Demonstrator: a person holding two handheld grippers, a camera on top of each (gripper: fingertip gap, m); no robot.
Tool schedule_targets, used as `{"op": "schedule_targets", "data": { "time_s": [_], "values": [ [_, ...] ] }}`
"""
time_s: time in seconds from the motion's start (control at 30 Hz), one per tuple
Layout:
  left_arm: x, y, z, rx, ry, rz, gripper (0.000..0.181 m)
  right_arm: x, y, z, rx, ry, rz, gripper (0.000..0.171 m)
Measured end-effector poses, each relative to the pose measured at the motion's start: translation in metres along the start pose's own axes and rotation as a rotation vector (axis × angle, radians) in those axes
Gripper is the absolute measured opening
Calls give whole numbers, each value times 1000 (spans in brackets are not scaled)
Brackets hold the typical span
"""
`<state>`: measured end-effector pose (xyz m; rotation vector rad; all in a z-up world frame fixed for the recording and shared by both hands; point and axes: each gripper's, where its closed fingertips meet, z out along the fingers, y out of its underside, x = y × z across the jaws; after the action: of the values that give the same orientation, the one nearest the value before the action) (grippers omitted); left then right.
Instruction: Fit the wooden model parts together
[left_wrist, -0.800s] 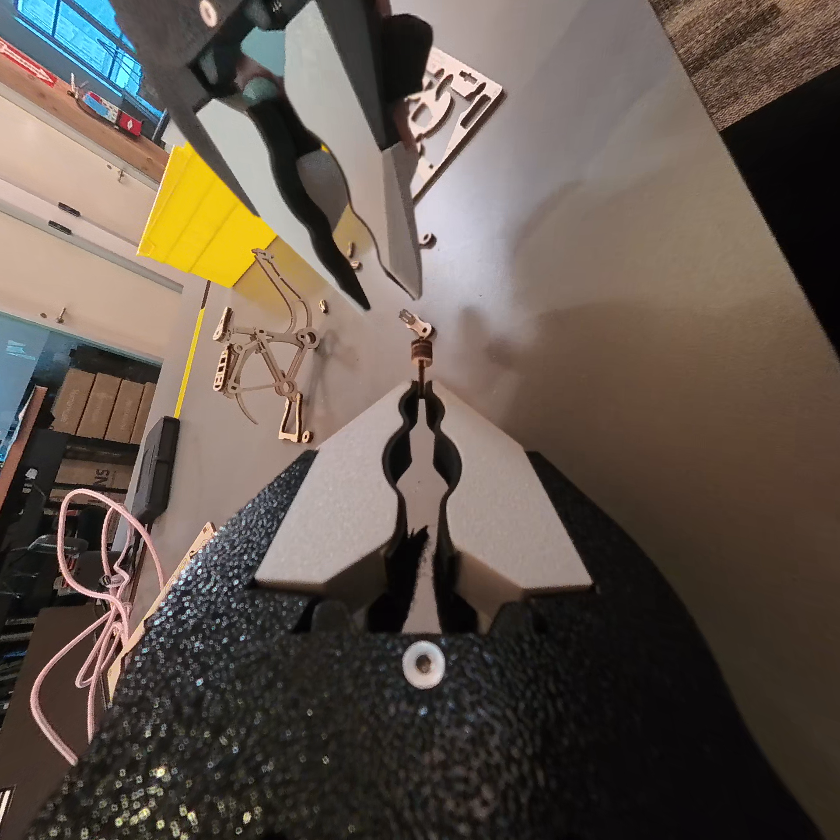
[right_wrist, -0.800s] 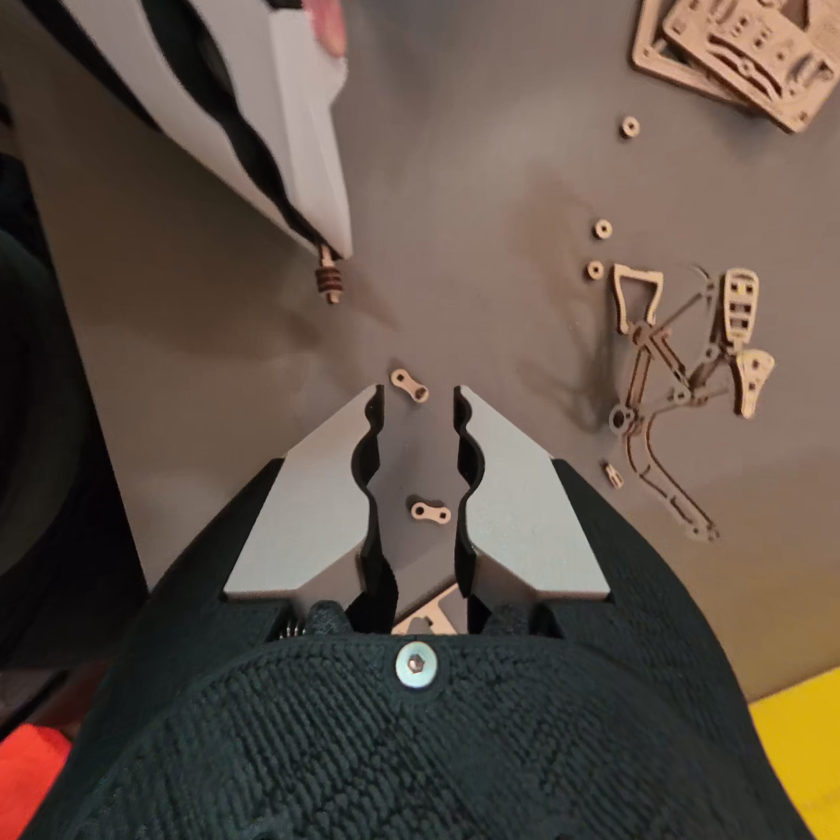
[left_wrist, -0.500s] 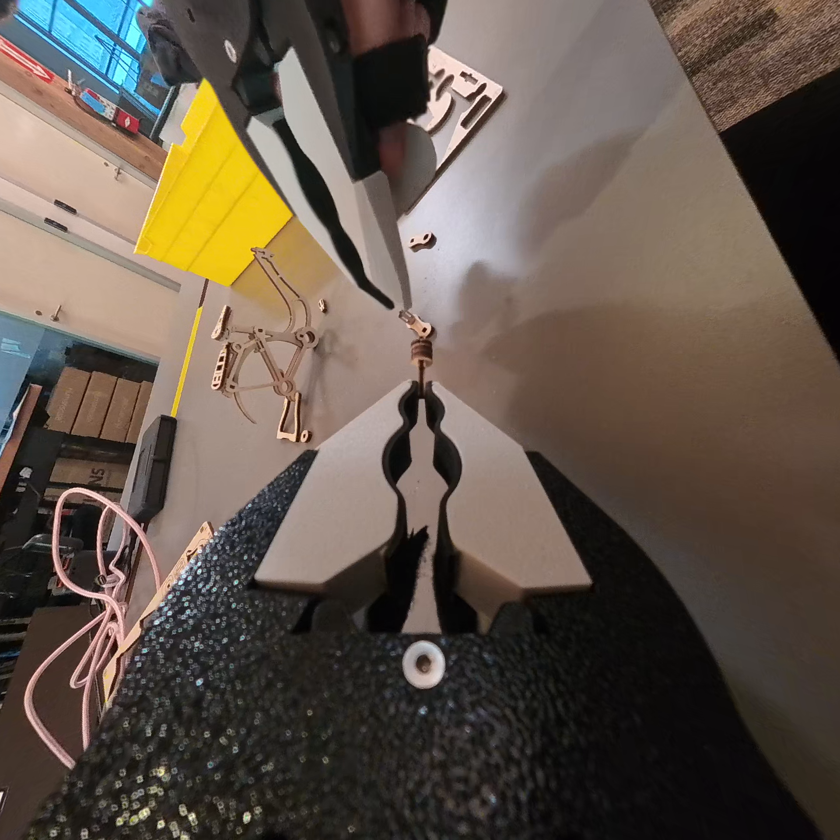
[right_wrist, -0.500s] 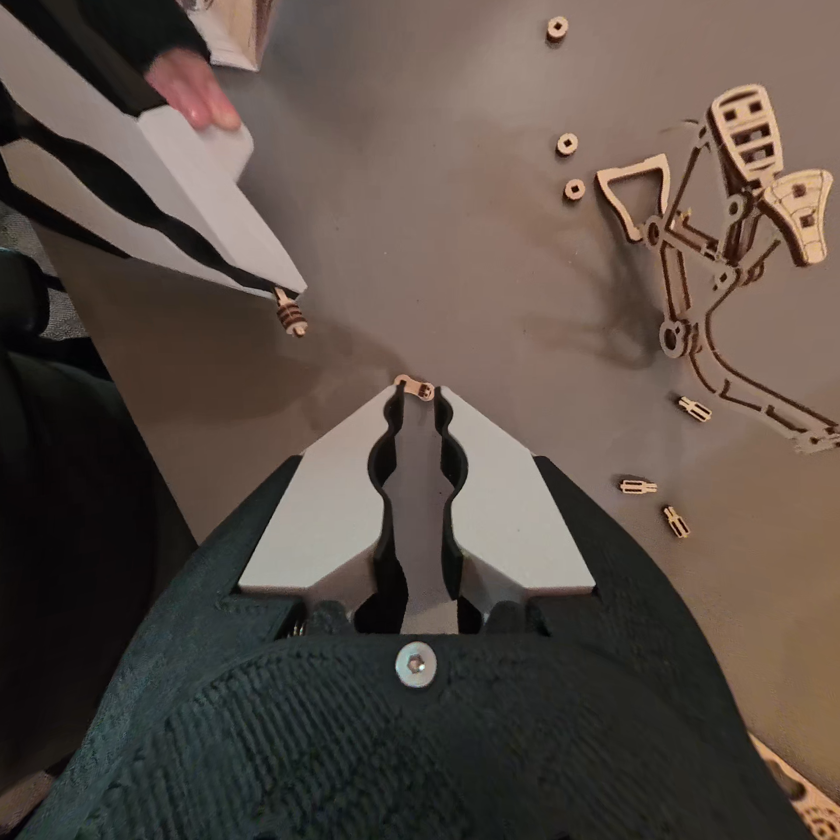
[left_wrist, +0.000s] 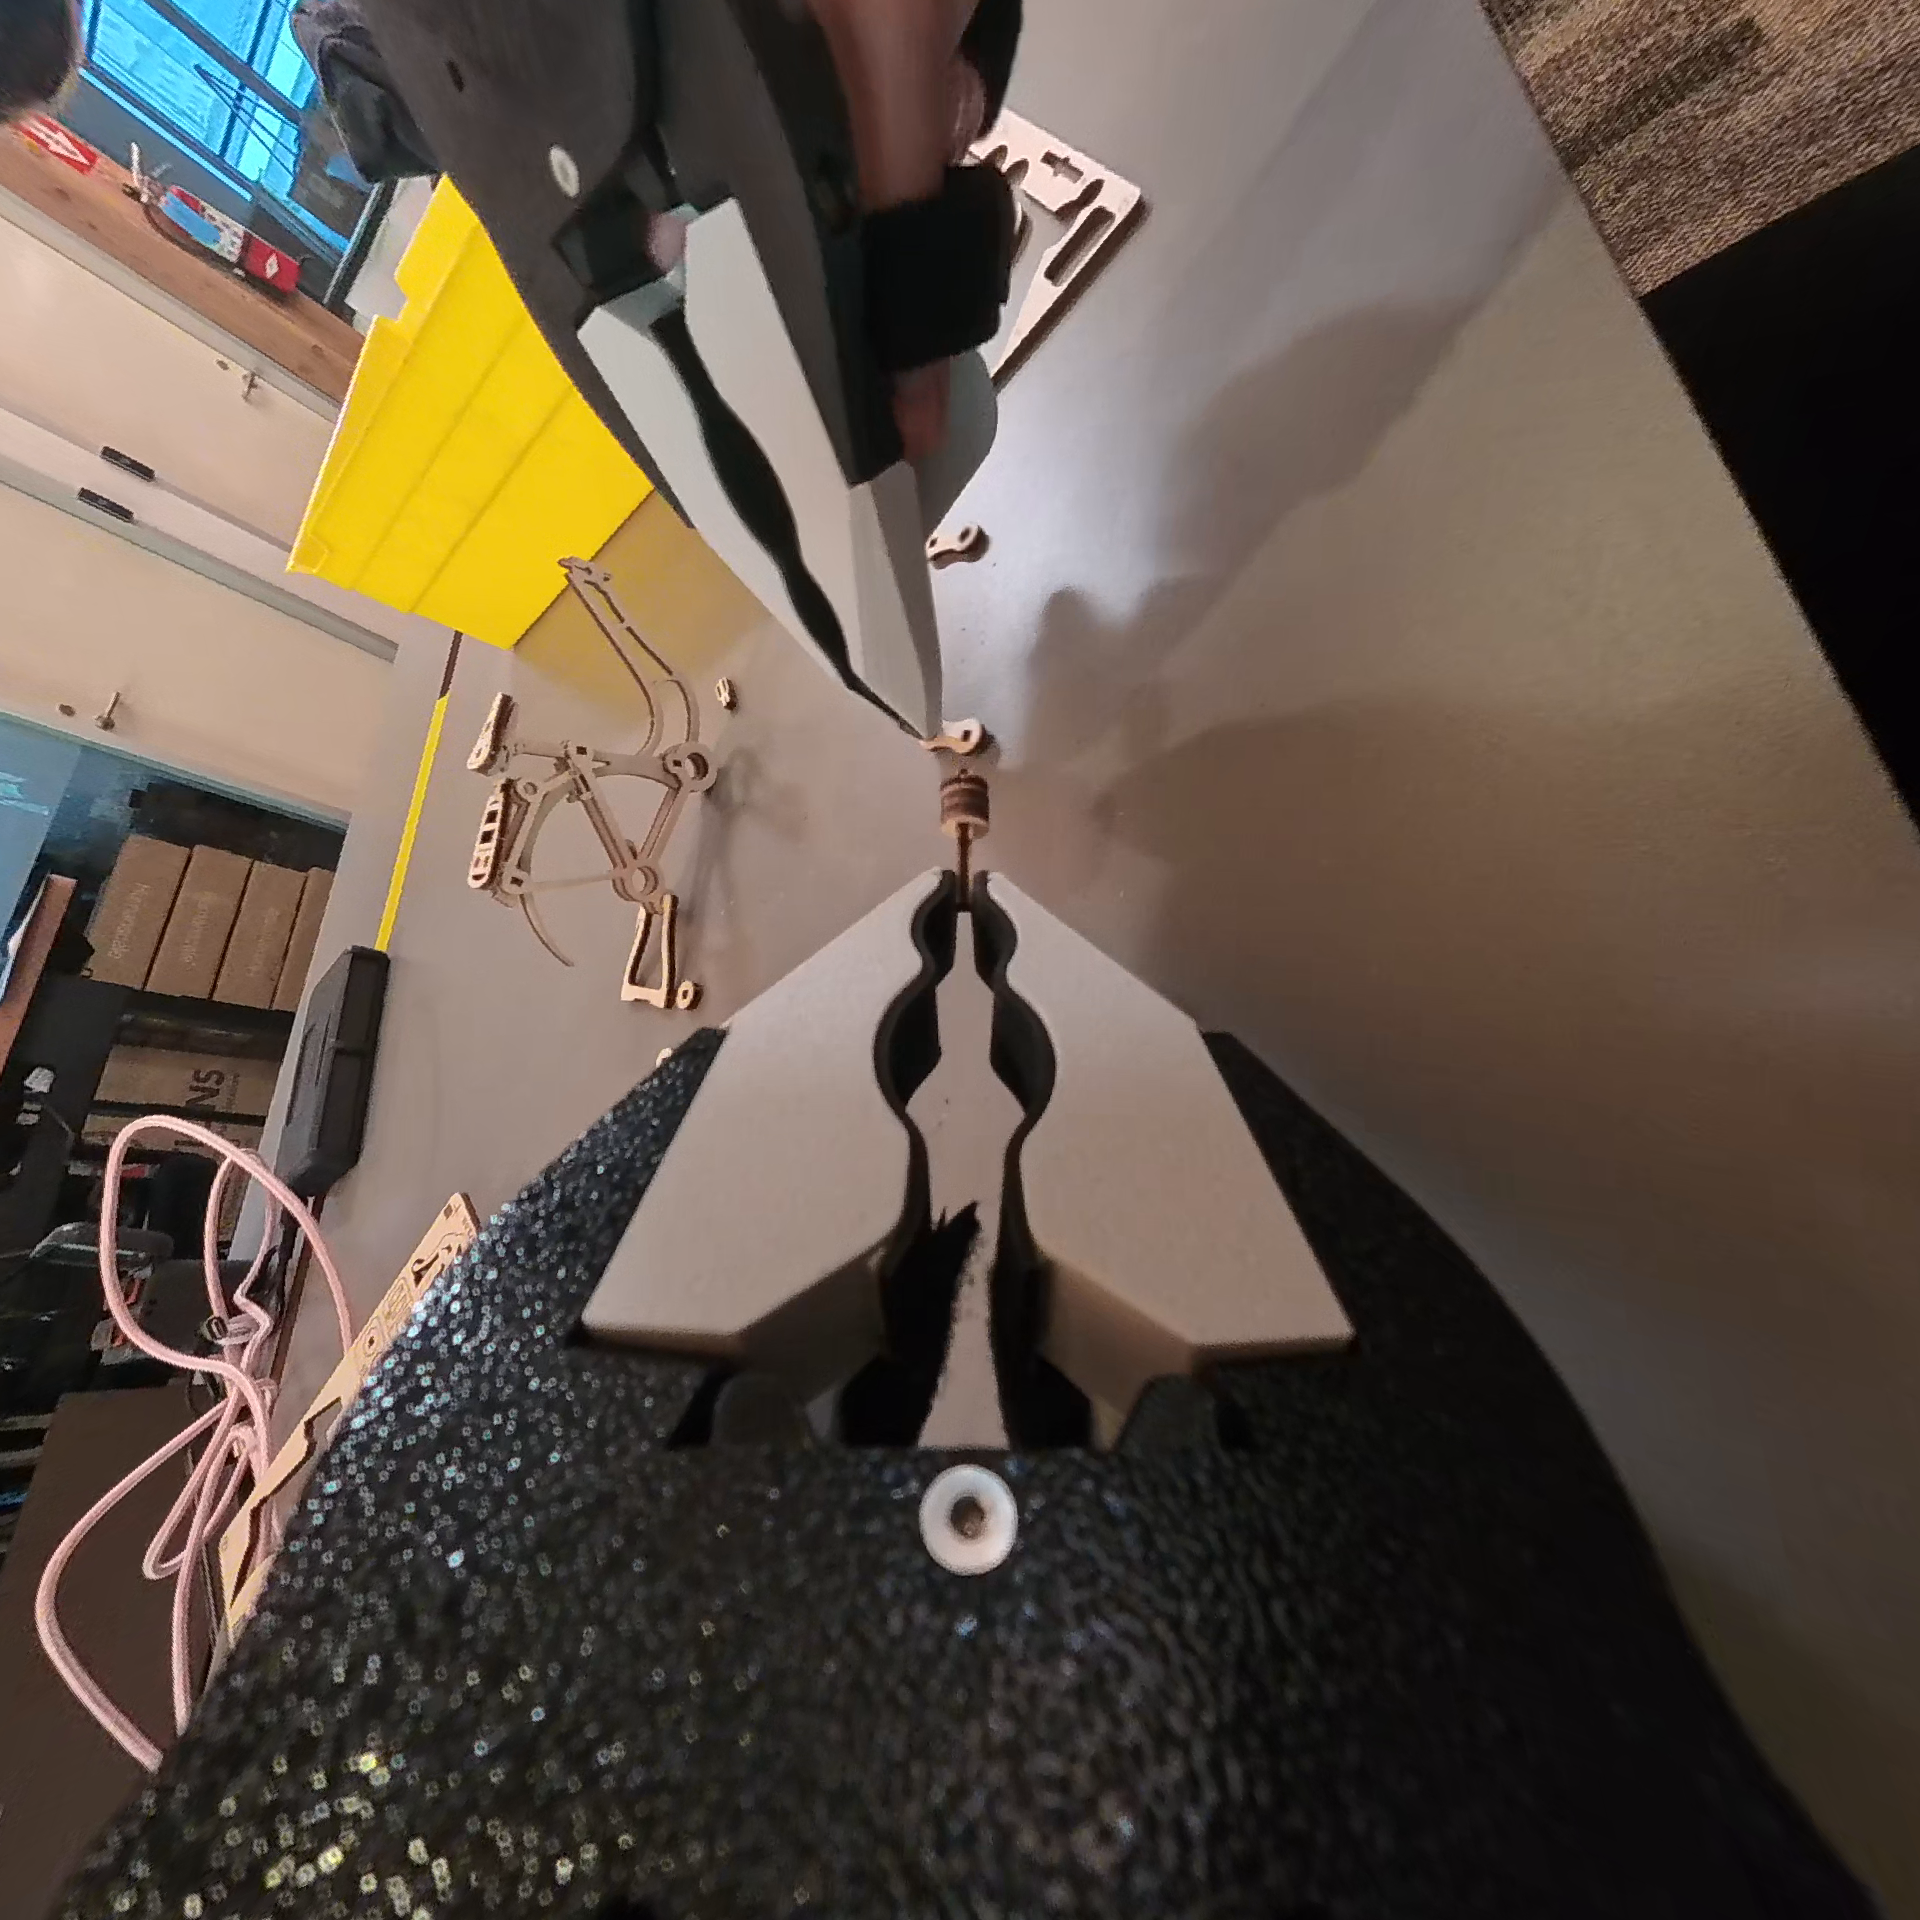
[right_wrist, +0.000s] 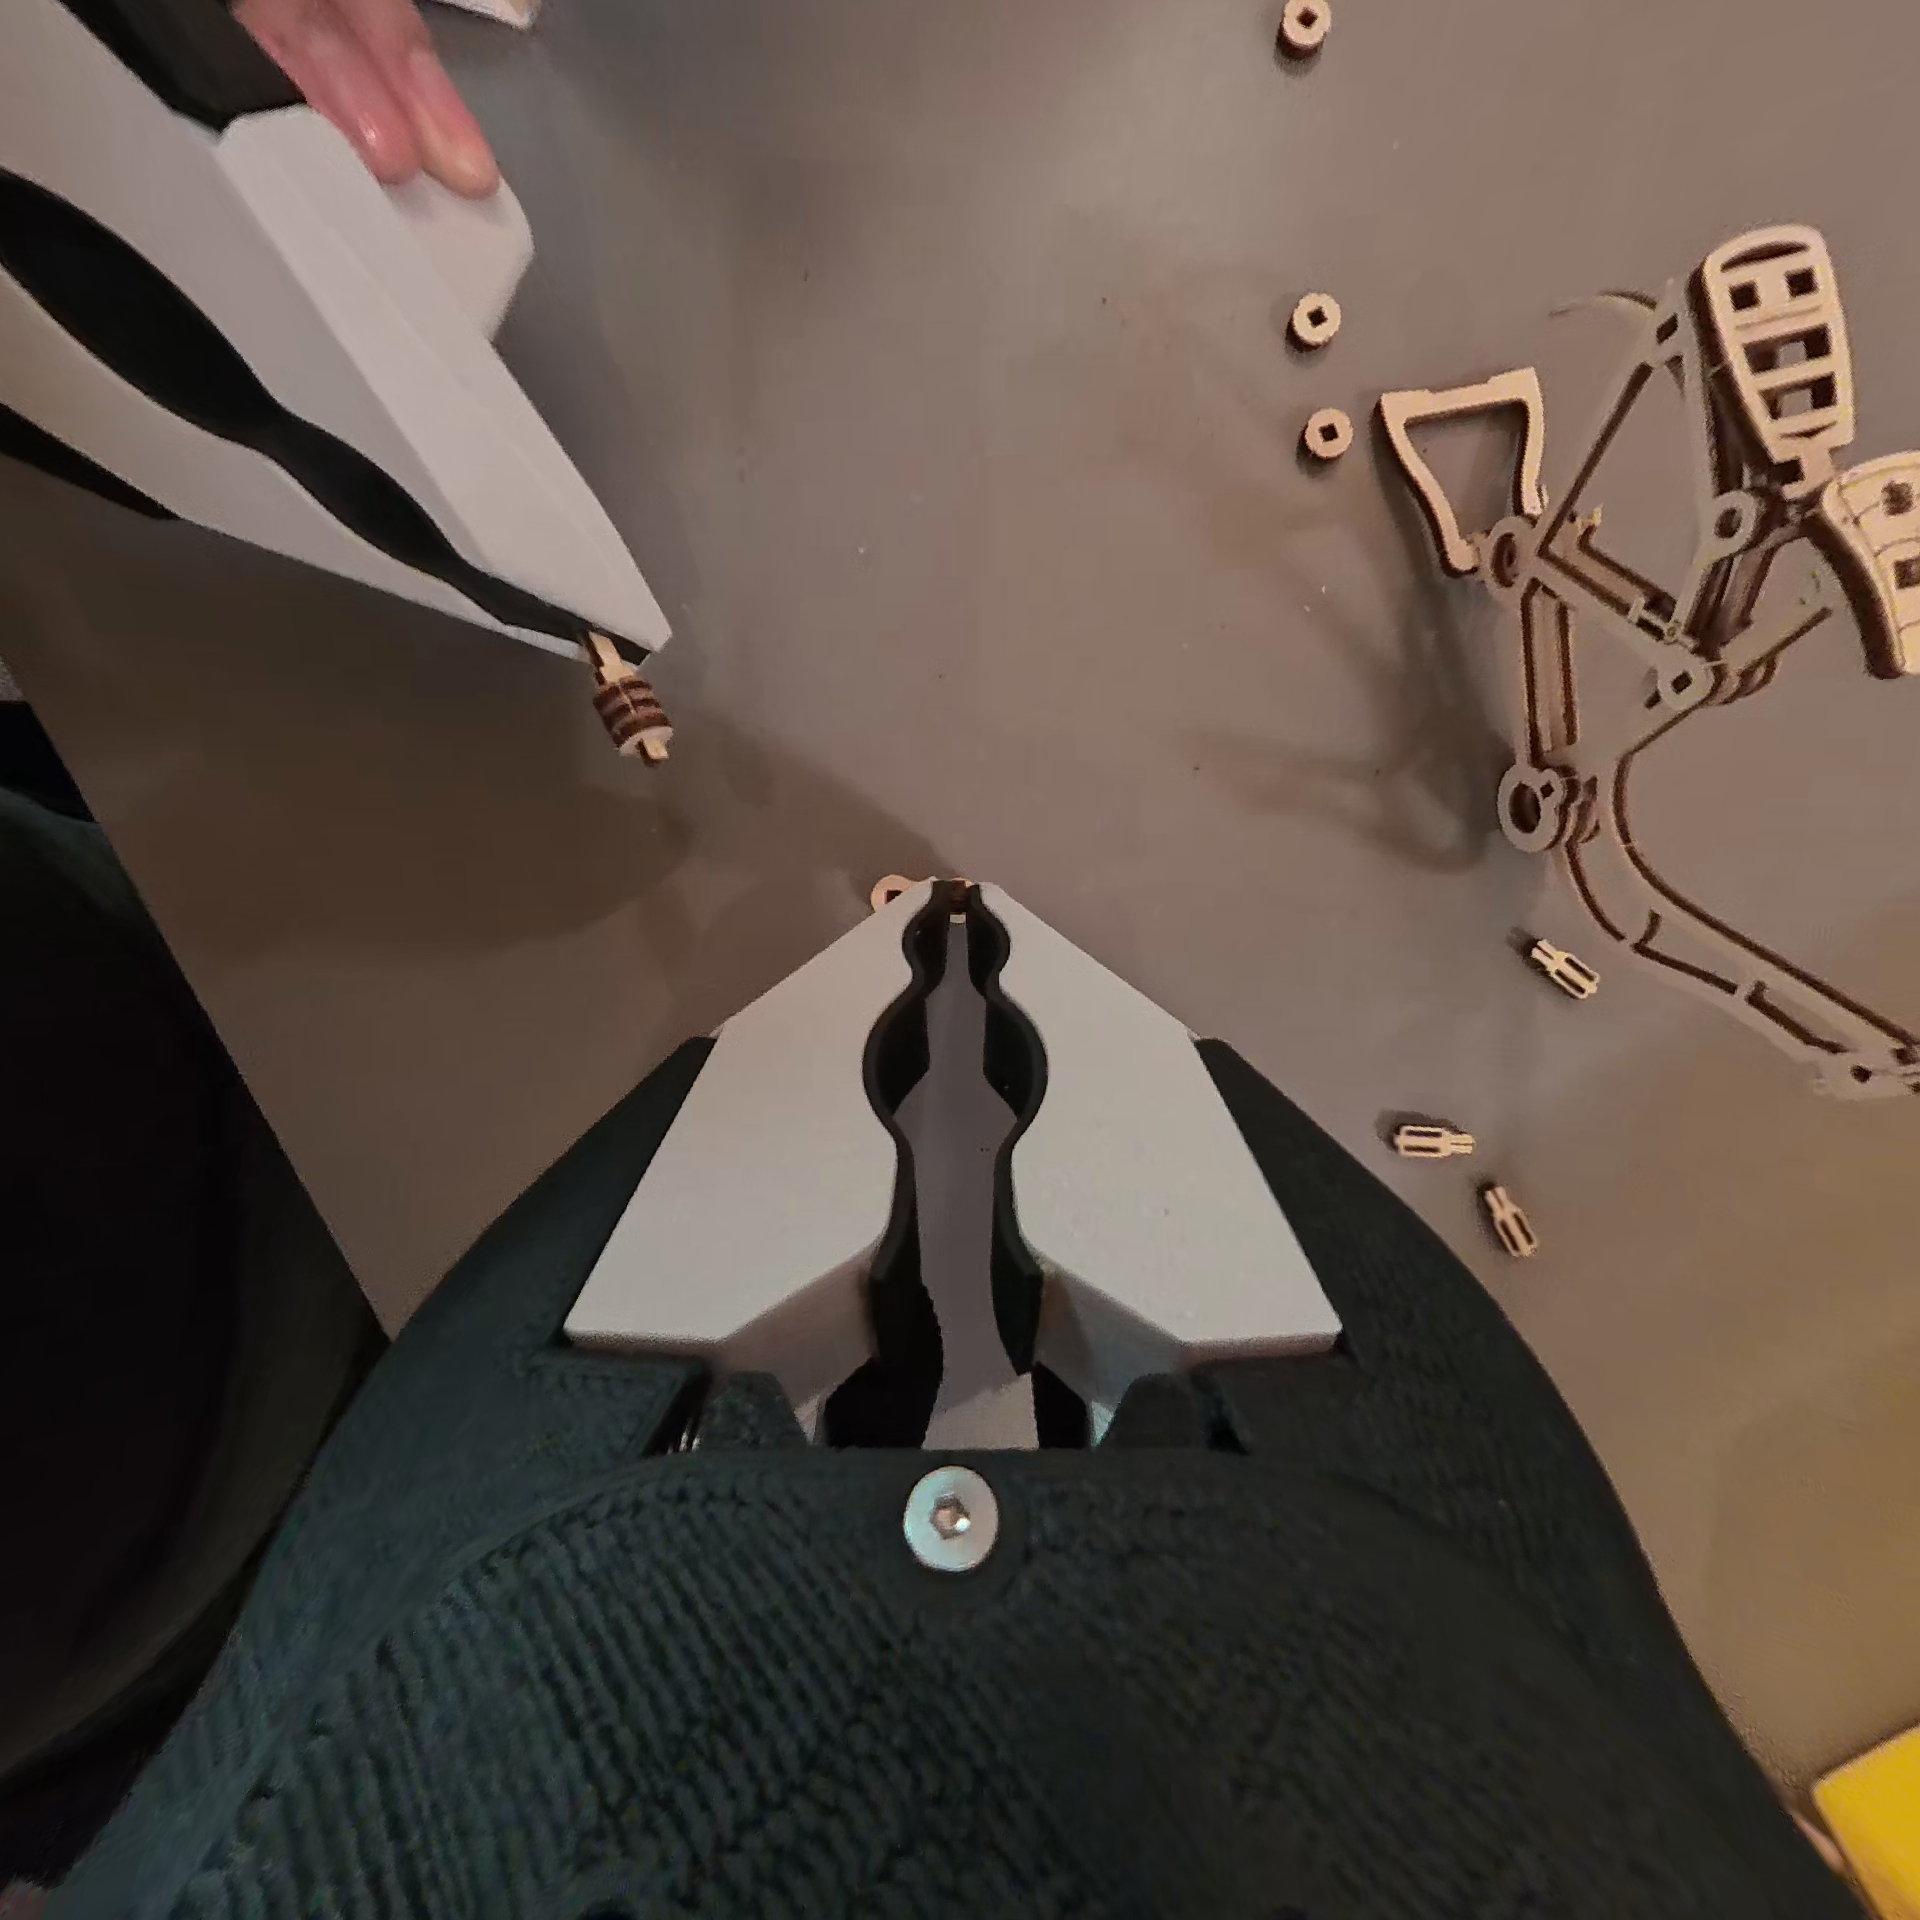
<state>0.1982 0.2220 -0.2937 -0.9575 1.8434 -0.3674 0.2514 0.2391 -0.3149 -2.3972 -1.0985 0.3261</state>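
Observation:
My left gripper (left_wrist: 961, 883) is shut on the thin stem of a small wooden peg with stacked discs (left_wrist: 961, 816), held just above the grey table (left_wrist: 1351, 831). My right gripper (right_wrist: 951, 891) is shut on one end of a small flat wooden link (right_wrist: 891, 890). In the left wrist view the right gripper (left_wrist: 925, 727) comes down from above, and the link (left_wrist: 961, 740) lies just beyond the peg's free end. In the right wrist view the left gripper (right_wrist: 613, 649) holds the peg (right_wrist: 629, 707) at the upper left. A partly built wooden frame model (right_wrist: 1662, 644) lies to the right.
A second link (left_wrist: 956, 542), loose washers (right_wrist: 1314, 317) and short pegs (right_wrist: 1434, 1143) lie on the table. A yellow bin (left_wrist: 468, 436) and a cut-out wooden sheet (left_wrist: 1049, 239) stand farther back. A pink cable (left_wrist: 208, 1351) hangs at the table's left edge.
My right gripper was open above the link, came down and shut on it, close in front of the peg. My left gripper has held the peg still.

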Motion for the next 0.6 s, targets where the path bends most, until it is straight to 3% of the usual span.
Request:
{"op": "schedule_targets", "data": {
  "time_s": [0.03, 0.13, 0.37, 0.6],
  "values": [
    [-1, 0, 0, 1, -2, -3, 0, -1, 0, 0, 8, -8, -17, 1],
    [-6, -3, -3, 24, -21, -35, 0, -6, -14, -6, 149, -54, -97, 1],
    [-40, -29, -31, 324, -39, -363, 0, -25, -72, -64, 803, -104, -264, 1],
    [-40, -36, -37, 450, 84, -508, 0, -38, -85, -80, 1022, -218, -306, 1]
  ]
}}
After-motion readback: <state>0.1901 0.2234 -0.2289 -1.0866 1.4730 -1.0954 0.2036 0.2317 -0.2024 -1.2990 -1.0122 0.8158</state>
